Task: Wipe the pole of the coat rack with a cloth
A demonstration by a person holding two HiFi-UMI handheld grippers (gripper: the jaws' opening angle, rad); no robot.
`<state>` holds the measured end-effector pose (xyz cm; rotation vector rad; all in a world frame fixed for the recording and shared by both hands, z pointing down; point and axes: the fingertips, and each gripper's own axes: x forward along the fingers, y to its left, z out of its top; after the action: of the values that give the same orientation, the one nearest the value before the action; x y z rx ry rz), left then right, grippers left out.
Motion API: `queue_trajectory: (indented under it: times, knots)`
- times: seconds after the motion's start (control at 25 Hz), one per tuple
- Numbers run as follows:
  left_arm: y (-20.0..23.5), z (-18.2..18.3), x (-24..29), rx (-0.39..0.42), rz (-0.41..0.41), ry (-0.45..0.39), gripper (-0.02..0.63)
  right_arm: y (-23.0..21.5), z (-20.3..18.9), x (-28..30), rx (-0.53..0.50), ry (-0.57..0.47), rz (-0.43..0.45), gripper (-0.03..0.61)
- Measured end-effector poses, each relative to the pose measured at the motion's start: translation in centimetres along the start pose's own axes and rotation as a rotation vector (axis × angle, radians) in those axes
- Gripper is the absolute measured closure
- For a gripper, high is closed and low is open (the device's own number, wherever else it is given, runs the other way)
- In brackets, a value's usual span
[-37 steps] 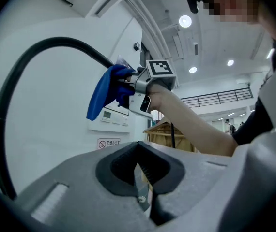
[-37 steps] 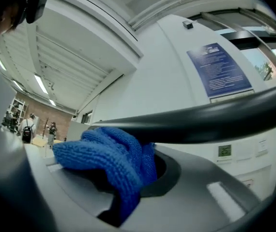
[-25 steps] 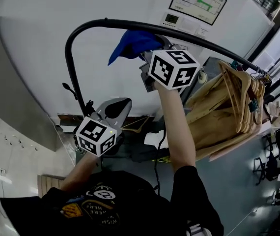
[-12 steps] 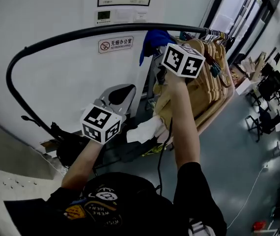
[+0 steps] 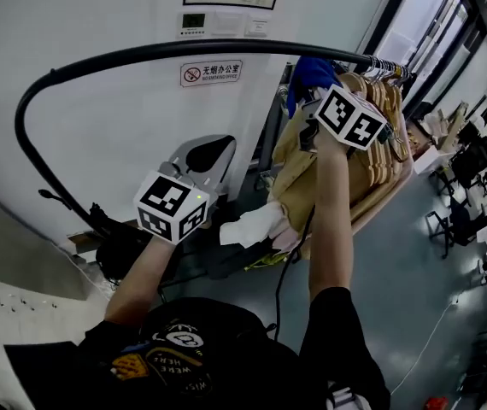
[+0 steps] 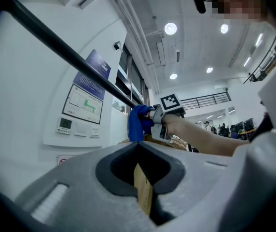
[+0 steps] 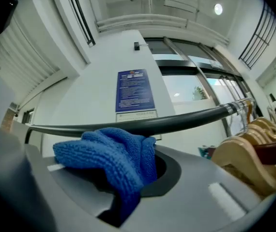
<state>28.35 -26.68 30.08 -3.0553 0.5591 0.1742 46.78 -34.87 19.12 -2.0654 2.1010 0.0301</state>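
Note:
The coat rack's black pole [image 5: 141, 55] curves up from the lower left and runs right along the white wall. My right gripper [image 5: 312, 88] is raised to it and is shut on a blue cloth [image 5: 310, 72], which presses against the pole's underside just left of the hangers. In the right gripper view the blue cloth [image 7: 114, 158] bulges out of the right gripper [image 7: 128, 178] and touches the pole [image 7: 176, 122]. My left gripper [image 5: 199, 156] hangs lower, away from the pole. In its own view the left gripper [image 6: 140, 153] has its jaws together, with a thin tan strip in the seam.
Several wooden hangers [image 5: 372, 169] hang bunched at the pole's right end, close to the cloth. The white wall carries a no-smoking sign [image 5: 212, 72] and a control panel [image 5: 194, 21]. A white sheet [image 5: 252, 225] lies below the rack. Chairs and desks [image 5: 474, 161] stand far right.
My right gripper has slid the blue cloth rightward along the pole, up to the hangers. The head view has swung right. The left gripper has stayed low and shut.

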Motion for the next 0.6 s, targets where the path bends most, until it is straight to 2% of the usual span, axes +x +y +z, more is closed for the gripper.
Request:
queue_trajectory:
  times: [0.28,0.44,0.6]
  knots:
    - [5.5,1.0,-8.5,-0.006,0.201,-0.038,0.609,18.8,-2.7,2.1,-0.076,0.025,0.338,0.541]
    - [7.9,2.0,-14.6,0.013,0.311,-0.039,0.609,29.4,-3.9,3.2,-0.05,0.022,0.52,0.54]
    - [10.5,2.8,-20.3,0.008,0.424,-0.047,0.609,37.6,-4.7,3.9,0.007,-0.005,0.634,0.541]
